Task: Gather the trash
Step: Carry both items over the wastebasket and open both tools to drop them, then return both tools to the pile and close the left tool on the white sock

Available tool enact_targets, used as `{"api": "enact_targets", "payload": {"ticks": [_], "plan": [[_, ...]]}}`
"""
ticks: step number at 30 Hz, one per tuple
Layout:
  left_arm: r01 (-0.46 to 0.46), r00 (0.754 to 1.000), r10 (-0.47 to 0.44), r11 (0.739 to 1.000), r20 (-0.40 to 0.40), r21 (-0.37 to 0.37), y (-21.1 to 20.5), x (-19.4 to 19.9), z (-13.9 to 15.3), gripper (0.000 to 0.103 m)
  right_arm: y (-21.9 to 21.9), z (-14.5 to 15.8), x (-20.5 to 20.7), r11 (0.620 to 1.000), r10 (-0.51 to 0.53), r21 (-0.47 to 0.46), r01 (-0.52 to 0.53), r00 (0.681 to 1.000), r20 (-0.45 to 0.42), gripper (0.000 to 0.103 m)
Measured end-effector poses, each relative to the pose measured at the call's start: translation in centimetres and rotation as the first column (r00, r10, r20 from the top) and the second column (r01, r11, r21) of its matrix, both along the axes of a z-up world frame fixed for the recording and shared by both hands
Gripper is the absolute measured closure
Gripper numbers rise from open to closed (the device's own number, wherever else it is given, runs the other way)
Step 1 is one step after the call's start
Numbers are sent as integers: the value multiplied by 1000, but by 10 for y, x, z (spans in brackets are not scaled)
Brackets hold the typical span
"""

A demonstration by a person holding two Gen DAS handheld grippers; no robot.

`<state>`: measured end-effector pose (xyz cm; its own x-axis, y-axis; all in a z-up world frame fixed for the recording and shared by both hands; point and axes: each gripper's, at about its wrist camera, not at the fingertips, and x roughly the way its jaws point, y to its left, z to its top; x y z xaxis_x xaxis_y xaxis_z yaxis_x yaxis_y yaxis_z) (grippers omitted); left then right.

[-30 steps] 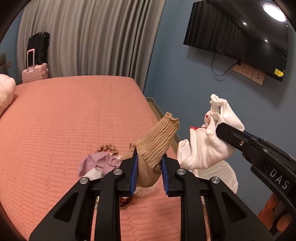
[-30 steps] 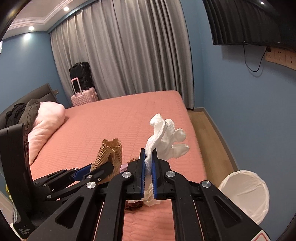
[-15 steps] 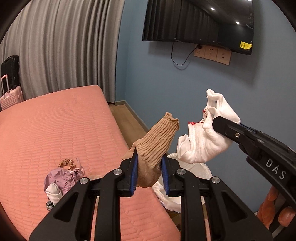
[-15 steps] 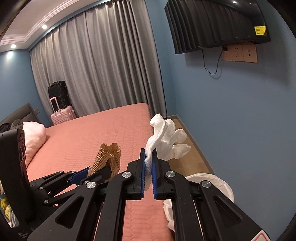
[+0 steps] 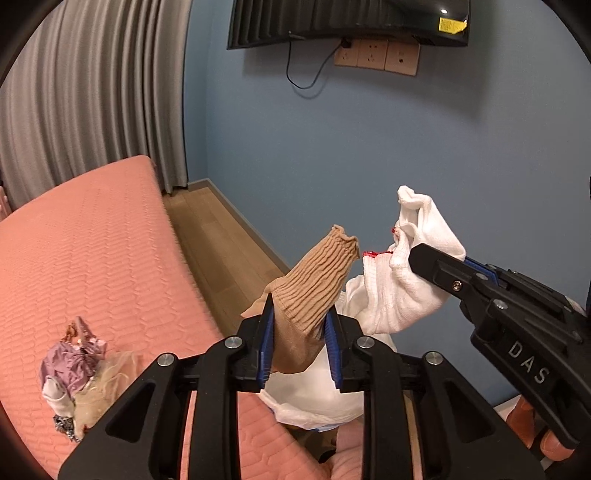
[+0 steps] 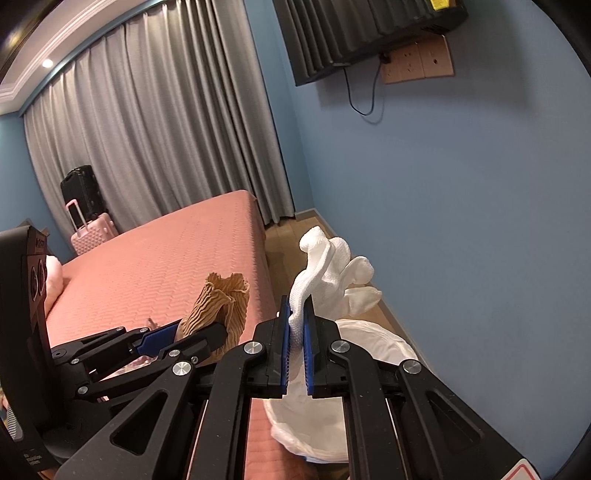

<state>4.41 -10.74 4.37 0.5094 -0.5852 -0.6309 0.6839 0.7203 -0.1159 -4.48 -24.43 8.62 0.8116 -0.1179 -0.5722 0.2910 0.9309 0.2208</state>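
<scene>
Left gripper (image 5: pixel 299 343), jaws opening around the sock (image 5: pixel 314 284); right gripper (image 6: pixel 295 354) clamps the glove (image 6: pixel 332 273). Bin (image 6: pixel 373 347) sits at 6 o'clock below both: centre each over its mouth before releasing.

Place: bedroom | Signs: bed (image 5: pixel 92 240) with pink quilted cover; grey floor-length curtains (image 6: pixel 166 147); wall-mounted television (image 5: pixel 347 18); suitcases (image 6: pixel 86 210) by curtains

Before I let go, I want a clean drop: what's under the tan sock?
The white bag is under the tan sock; its opening looks empty, but the tongs hide its bottom.
</scene>
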Motion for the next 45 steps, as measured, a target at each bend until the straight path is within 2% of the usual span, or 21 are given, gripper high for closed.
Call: {"api": "enact_targets", "payload": {"ticks": [2,4,5,6,8,9,13,16,26,34,45], "plan": [[8,1000,-8,1000,-14,3,-6,3,-5,77,-5,-6,2,1000,-6,2,6,1000,-8,97],[12,1000,-12,1000,-19,6,-11,5,-9,72,-9,-10,6,1000,-11,10,12,1000,-17,96],[10,1000,-10,1000,-18,4,-13,6,-10,64,-11,-13,8,1000,-13,14,13,1000,-21,94],[-1,1000,1,1000,-16,-1,-12,7,-10,50,-14,-15,10,1000,-22,15,22,1000,-22,92],[-35,999,35,999,-9,-11,-11,10,-10,40,-16,-17,12,999,-33,19,34,999,-25,91],[-41,999,41,999,-14,-16,-10,11,-10,39,-17,-18,13,999,-39,21,40,999,-27,91],[-67,998,67,998,-17,-9,-6,14,-10,39,-17,-18,16,999,-45,24,46,999,-25,89],[-81,997,81,997,-4,-3,-1,12,-9,39,-15,-18,16,999,-40,31,41,999,-23,83],[-147,989,146,989,-14,-15,32,4,-12,39,20,-17,14,1000,10,28,-10,1000,-21,75],[-221,975,221,975,-13,-20,70,5,-15,38,59,-26,13,998,63,33,-62,998,-32,65],[-334,942,332,942,-52,-39,123,16,-19,30,105,-29,17,991,137,18,-136,990,-44,57]]}}
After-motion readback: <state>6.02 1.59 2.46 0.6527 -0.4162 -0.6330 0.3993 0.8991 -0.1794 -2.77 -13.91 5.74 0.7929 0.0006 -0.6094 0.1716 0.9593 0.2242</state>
